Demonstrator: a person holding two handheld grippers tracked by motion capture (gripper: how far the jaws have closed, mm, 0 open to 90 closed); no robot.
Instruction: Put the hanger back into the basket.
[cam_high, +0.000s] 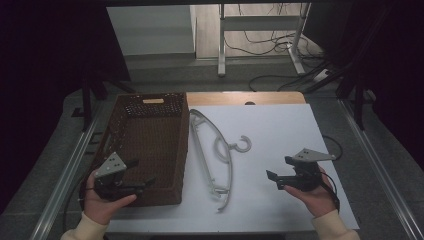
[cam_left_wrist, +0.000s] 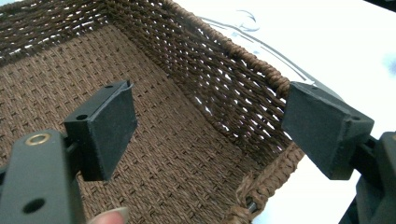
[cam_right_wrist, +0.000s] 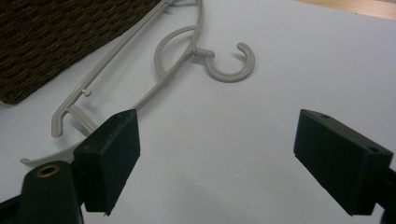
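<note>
Left gripper (cam_high: 142, 175) wide, empty, over basket (cam_high: 150, 131); its near wall between jaws and hanger (cam_high: 216, 150). Right gripper (cam_high: 274, 180) wide, empty, beside hanger on white sheet (cam_high: 280, 135).

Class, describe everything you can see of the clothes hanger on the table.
The hanger is pale grey, plastic by its look, with a curved open hook, two thin arms, a lower bar and small notched ends. It lies flat on the white sheet, right beside the brown woven basket, hook pointing away from it. Neither gripper touches it.
</note>
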